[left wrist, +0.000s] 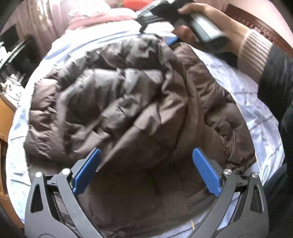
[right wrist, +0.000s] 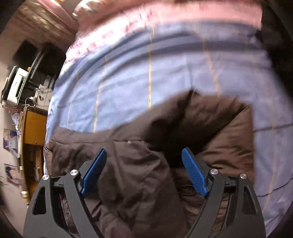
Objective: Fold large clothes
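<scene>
Left wrist view: left gripper (left wrist: 146, 172) hung with jaws spread wide above the crumpled brown puffer jacket (left wrist: 128, 102) lying on the blue striped bedsheet (left wrist: 256, 109).
Right wrist view: right gripper (right wrist: 144, 172) gaped, nothing pinched, over the jacket's (right wrist: 146, 164) edge.

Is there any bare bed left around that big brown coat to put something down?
Yes. In the right wrist view, the blue sheet lies bare between the brown coat and the pink bedding. A narrower bare strip runs along the coat's right side. The middle is crowded: the coat fills it under both open grippers.
</scene>
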`<action>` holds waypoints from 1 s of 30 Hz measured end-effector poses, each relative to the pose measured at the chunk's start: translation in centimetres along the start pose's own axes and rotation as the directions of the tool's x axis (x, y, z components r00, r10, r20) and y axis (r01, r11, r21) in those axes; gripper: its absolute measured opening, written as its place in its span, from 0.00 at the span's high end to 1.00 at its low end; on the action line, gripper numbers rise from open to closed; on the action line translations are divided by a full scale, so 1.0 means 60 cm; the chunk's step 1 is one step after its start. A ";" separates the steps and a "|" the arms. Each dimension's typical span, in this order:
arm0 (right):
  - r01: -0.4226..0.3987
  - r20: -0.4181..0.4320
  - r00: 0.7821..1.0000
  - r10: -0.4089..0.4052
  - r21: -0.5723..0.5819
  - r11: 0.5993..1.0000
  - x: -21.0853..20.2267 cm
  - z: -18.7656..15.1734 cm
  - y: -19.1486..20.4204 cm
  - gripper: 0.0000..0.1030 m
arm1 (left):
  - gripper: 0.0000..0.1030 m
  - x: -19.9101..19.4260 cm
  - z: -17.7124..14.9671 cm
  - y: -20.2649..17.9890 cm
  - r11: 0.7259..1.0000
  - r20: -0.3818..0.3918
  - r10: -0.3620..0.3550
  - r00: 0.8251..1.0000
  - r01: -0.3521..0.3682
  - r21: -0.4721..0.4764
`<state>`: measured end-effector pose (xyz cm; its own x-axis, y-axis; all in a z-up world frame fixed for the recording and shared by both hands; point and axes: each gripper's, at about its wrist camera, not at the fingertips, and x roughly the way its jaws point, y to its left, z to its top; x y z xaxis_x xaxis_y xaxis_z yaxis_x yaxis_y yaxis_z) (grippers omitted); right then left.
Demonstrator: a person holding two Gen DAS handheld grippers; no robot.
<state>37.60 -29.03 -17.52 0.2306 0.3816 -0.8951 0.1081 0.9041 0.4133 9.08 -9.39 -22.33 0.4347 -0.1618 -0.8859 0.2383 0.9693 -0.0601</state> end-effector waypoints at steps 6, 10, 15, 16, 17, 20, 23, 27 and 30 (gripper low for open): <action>-0.098 0.057 0.994 0.096 0.039 0.994 0.018 0.008 0.021 0.73 | 0.02 0.069 0.000 0.007 0.999 -0.098 0.037 0.994 -0.037 -0.001; -0.259 0.196 0.945 0.261 -0.039 0.965 -0.055 -0.003 0.039 0.83 | 0.02 0.102 0.007 0.008 0.996 -0.110 0.090 0.990 -0.087 0.031; -0.298 0.292 0.885 0.362 -0.241 0.924 -0.128 -0.046 0.078 0.85 | 0.02 0.128 0.014 0.027 1.000 -0.139 0.027 0.990 -0.026 0.011; -0.298 0.319 0.870 0.376 -0.267 0.917 -0.144 -0.053 0.081 0.85 | 0.02 0.125 0.016 0.028 1.000 -0.124 0.027 0.992 -0.025 0.017; -0.258 0.362 0.857 0.368 -0.317 0.913 -0.165 -0.062 0.091 0.85 | 0.02 0.123 0.019 0.028 0.999 -0.111 0.028 0.993 -0.026 0.023; -0.045 0.456 0.847 0.273 -0.450 0.892 -0.195 -0.089 0.135 0.86 | 0.02 0.115 0.024 0.044 0.999 -0.126 -0.025 0.992 0.020 -0.042; 0.093 0.486 0.847 0.214 -0.534 0.841 -0.211 -0.127 0.150 0.86 | 0.02 0.078 0.026 0.088 0.948 -0.121 -0.260 0.958 0.230 -0.220; 0.202 0.517 0.830 0.211 -0.631 0.749 -0.245 -0.215 0.145 0.86 | 0.02 -0.015 0.036 0.177 0.914 0.055 -0.288 0.956 0.291 -0.283; 0.282 0.527 0.821 0.218 -0.708 0.648 -0.264 -0.301 0.149 0.86 | 0.02 -0.070 0.038 0.269 0.887 0.170 -0.201 0.965 0.253 -0.387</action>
<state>17.48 -23.52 -2.69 0.7229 0.4094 -0.5566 -0.5492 0.8293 -0.1034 13.08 6.49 -18.54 0.5187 -0.3827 -0.7645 -0.0148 0.8901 -0.4556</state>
